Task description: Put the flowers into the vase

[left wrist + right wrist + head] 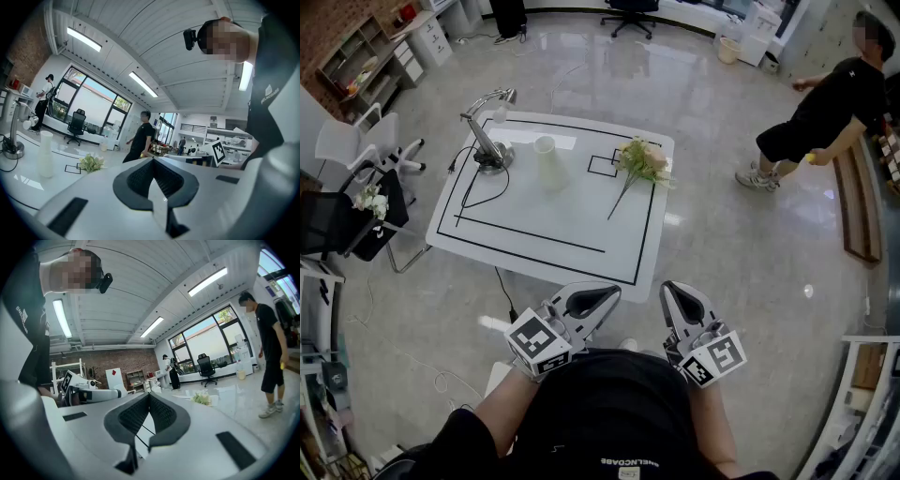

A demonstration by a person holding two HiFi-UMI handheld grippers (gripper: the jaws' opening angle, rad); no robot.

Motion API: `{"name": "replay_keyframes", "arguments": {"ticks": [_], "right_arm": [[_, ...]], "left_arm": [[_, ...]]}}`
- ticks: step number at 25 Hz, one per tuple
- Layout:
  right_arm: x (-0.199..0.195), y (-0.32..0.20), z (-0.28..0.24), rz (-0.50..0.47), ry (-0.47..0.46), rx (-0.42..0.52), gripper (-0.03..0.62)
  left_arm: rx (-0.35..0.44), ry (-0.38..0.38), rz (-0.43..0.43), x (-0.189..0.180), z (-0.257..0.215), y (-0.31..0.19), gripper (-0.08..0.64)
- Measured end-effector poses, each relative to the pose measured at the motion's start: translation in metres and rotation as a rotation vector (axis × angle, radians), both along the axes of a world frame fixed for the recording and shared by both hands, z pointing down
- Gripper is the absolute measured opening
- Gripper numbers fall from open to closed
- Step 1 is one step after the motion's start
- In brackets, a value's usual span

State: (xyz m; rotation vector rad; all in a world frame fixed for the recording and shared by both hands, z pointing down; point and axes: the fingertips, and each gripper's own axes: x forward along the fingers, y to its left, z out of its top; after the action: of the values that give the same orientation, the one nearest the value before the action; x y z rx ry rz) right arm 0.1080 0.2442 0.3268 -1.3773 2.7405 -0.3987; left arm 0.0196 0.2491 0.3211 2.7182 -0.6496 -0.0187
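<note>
A bunch of pale flowers (641, 162) lies on the white table (525, 246) at its far right, stems toward me. A tall white vase (547, 161) stands upright at the table's far middle. It shows as a white cylinder (46, 153) in the left gripper view, with the flowers (91, 162) to its right. The flowers (202, 399) are small and distant in the right gripper view. My left gripper (602, 298) and right gripper (679, 298) are held close to my body, short of the table's near edge. Both are shut with nothing between their jaws.
A desk lamp (490, 131) with a black cable stands at the table's far left. Black tape lines mark the tabletop. A person (825, 112) stands on the floor at the right. Chairs (356, 150) and shelving are at the left, an office chair (628, 13) far back.
</note>
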Motion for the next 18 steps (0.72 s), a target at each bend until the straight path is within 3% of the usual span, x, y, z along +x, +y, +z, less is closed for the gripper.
{"name": "replay_keyframes", "arguments": {"ticks": [5,10,14,18], "right_arm": [[-0.009,0.001,-0.001,-0.009,0.025,0.014,0.011],[-0.016,0.001,0.003,-0.015,0.046,0.014,0.011],[-0.018,0.001,0.002,0.004,0.006,0.010,0.011],[-0.026,-0.001,0.004,0.027,-0.004,0.000,0.012]], "left_arm": [[0.047,-0.072,-0.008,-0.004,0.003,0.003,0.005],[0.044,-0.034,0.007,-0.006,-0.001,0.005,0.005],[0.021,0.014,-0.002,-0.012,0.000,0.003,0.005],[0.023,0.006,-0.010,-0.028,0.008,-0.001,0.005]]}}
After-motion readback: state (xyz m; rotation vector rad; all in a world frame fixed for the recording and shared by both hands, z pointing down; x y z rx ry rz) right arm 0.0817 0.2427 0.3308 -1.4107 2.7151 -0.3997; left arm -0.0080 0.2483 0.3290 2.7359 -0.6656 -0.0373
